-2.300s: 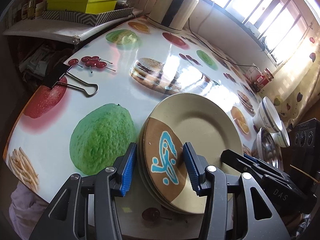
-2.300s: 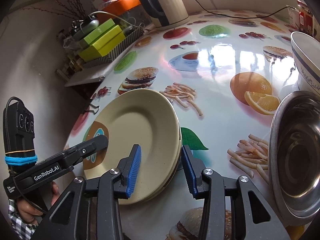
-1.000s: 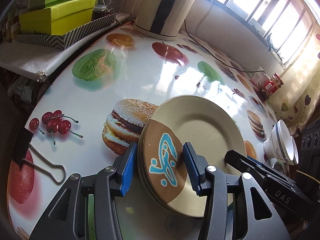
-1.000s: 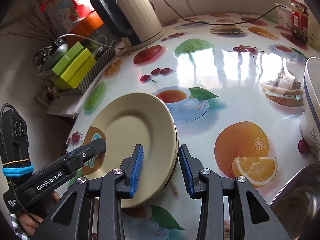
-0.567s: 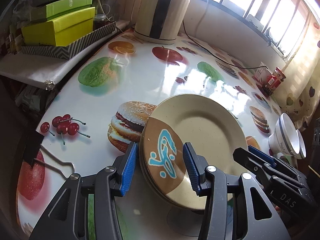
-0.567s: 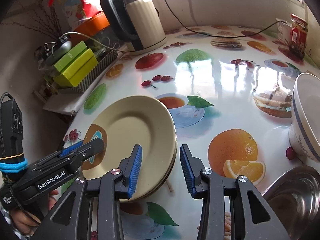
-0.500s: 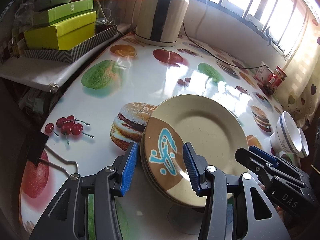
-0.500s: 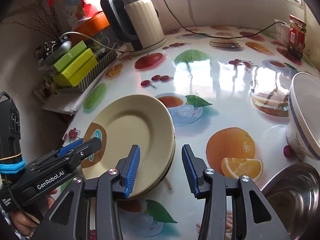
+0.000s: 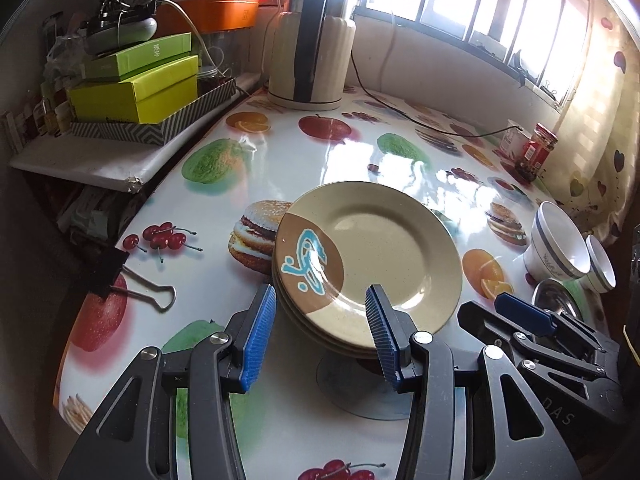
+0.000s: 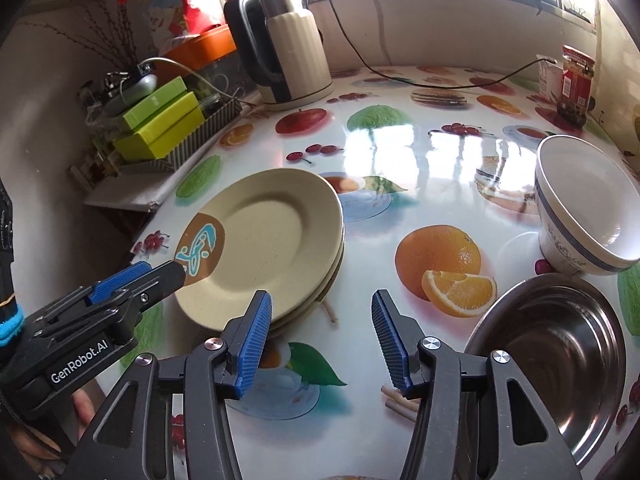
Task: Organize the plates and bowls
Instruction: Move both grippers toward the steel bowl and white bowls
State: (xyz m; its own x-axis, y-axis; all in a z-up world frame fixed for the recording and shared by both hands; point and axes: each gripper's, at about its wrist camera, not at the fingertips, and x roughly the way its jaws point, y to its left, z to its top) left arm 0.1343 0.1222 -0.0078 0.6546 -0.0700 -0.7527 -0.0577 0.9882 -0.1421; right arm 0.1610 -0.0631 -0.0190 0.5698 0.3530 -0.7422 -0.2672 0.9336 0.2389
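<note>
- Left gripper (image 9: pixel 320 330): jaws parted, near rim of plate stack (image 9: pixel 372 256) between them; contact indeterminate.
- Right gripper (image 10: pixel 320 336): jaws just opening, empty.
- Legible: "GenRobot.AI", "DAS".

The glossy fruit-print tabletop (image 10: pixel 420 160) carries stacked plates (image 10: pixel 264 240) at centre, kettle (image 10: pixel 288 56) at twelve o'clock, bowls (image 10: pixel 584 216) at three o'clock.

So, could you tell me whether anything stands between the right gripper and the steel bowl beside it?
Nothing visible does: the right gripper is open and off the plates, with only bare table toward the steel bowl.
</note>
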